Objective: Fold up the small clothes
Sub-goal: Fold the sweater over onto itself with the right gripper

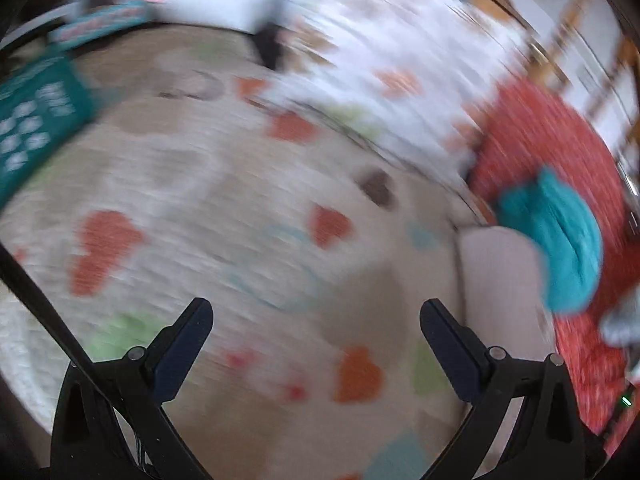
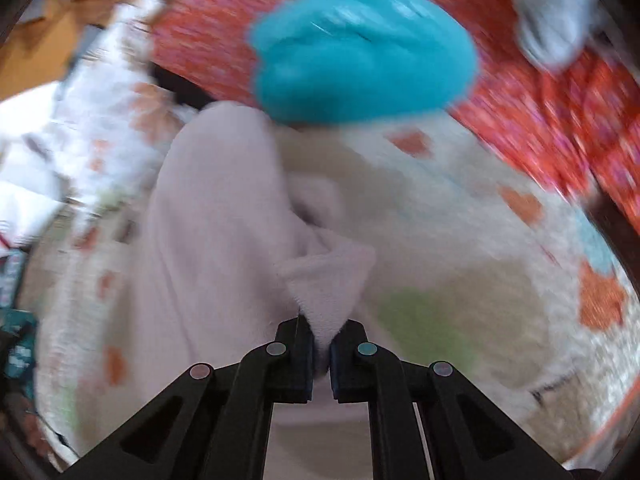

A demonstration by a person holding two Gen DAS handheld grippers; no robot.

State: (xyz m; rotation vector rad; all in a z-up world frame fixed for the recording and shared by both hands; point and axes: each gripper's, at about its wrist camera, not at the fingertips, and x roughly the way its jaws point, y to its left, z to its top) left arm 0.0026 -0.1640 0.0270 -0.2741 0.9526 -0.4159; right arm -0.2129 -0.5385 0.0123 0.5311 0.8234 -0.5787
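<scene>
**Pinching a pale garment over the heart-print cover**

Hovering above the cream quilted cover printed with orange hearts [image 1: 248, 184], the left gripper [image 1: 316, 316] has its two fingers spread wide with nothing between them. A teal basket with white cut-outs [image 1: 36, 128] sits at the far left of that blurred view. Further right, the pale pinkish-white soft fabric garment [image 1: 500, 272] lies on the cover, and a bright turquoise bundled cloth [image 1: 560, 236] rests against its far end on a red patterned fabric [image 1: 536, 136]. In the right wrist view, the right gripper [image 2: 321, 334] is closed tight on a bunched corner of the pale garment [image 2: 208, 216], which stretches away toward the turquoise cloth [image 2: 360, 52]. A grey cloth [image 2: 556, 12] lies at the upper right.
</scene>
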